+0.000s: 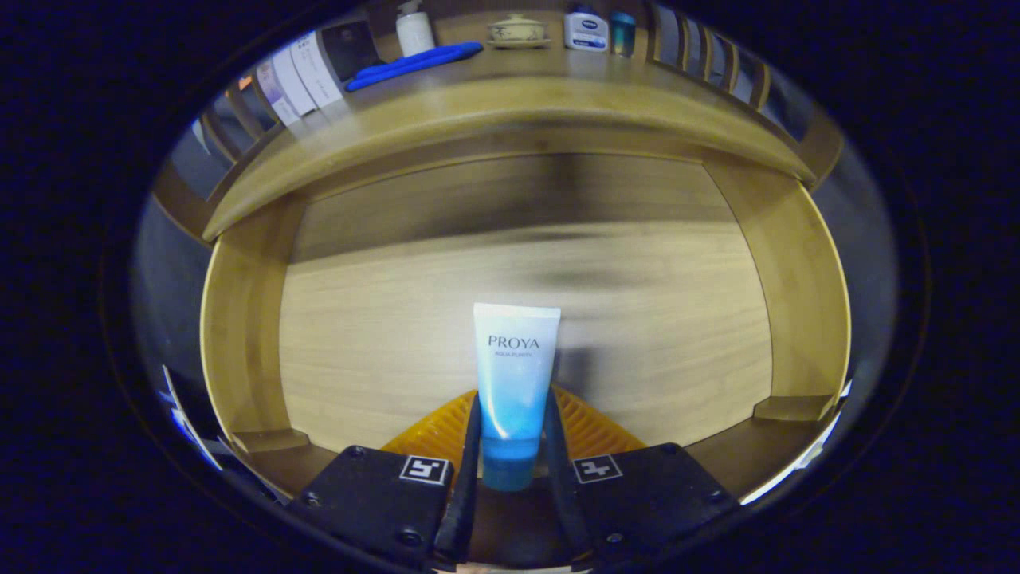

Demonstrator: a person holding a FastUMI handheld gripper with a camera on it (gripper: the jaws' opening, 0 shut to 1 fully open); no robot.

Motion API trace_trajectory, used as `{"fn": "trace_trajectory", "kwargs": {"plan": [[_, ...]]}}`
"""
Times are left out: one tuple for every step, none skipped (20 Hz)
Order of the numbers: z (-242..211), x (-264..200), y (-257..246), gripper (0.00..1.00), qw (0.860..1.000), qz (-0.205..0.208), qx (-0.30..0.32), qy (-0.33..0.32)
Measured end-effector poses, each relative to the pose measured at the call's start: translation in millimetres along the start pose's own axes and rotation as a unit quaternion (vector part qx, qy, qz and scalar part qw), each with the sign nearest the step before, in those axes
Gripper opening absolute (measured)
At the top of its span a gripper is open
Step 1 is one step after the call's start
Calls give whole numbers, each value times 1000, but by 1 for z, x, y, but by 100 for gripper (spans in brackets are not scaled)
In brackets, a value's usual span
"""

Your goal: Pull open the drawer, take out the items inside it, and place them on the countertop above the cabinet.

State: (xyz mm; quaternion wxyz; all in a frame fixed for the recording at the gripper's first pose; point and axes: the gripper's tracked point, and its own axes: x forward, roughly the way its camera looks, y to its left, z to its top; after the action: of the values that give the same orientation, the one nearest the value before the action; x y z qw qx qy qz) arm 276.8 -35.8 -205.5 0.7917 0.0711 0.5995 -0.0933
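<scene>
The wooden drawer stands pulled open below me, its pale floor bare ahead of the fingers. A white and blue tube stands between my two fingers, cap end toward me, and both fingers press on its lower part. My gripper is shut on this tube, just above the drawer floor near the drawer's front. The wooden countertop runs across above the drawer's far end.
On the countertop lie a blue flat item, a white bottle, a small lidded dish, a white and blue jar and a small blue bottle. Wooden slats border both countertop ends.
</scene>
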Motion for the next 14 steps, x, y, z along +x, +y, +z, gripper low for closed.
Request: {"fn": "trace_trajectory", "kwargs": {"plan": [[6,-7,2,43,1000,1,-4,-8],[9,-13,2,43,1000,3,-7,-14],[14,-21,3,43,1000,3,-8,-21],[19,-26,4,43,1000,-1,-10,-29],[25,-32,5,43,999,-3,-14,-34],[31,-39,8,43,999,-1,-17,-39],[38,-46,12,43,999,0,-17,-47],[45,-53,13,43,998,0,-20,-55],[54,-60,15,43,998,1,-21,-63],[62,-66,17,43,997,2,-22,-70],[72,-70,18,43,997,2,-21,-78],[82,-76,19,43,996,2,-24,-86],[91,-82,19,43,995,-2,-23,-96],[100,-85,18,43,994,-9,-25,-106]]}}
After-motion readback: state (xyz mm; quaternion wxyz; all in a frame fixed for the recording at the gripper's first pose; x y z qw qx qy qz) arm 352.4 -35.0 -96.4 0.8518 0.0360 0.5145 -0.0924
